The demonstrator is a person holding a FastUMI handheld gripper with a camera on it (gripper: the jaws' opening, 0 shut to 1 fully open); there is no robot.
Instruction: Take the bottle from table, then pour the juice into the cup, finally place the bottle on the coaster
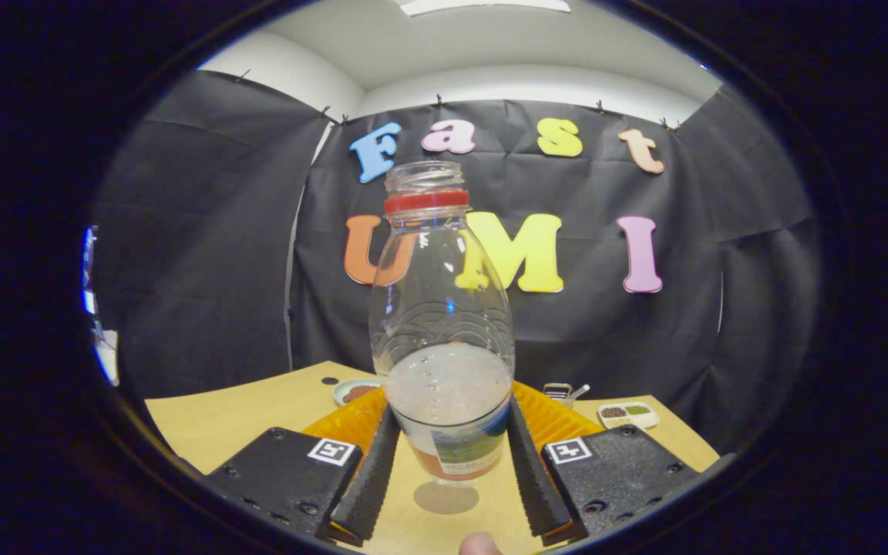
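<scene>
The gripper point(452, 455) has its ribbed fingers clamped on the clear, uncapped plastic bottle point(442, 339), held upright above the wooden table point(259, 408), cloudy juice low inside, a ridged orange tray point(560, 420) behind

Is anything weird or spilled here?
No spill shows on the table. One odd thing: the bottle has no cap, just a red ring at its open neck. It stands upright between the gripper fingers, which sit against its sides, and it seems lifted, since its shadow lies on the table below.
</scene>
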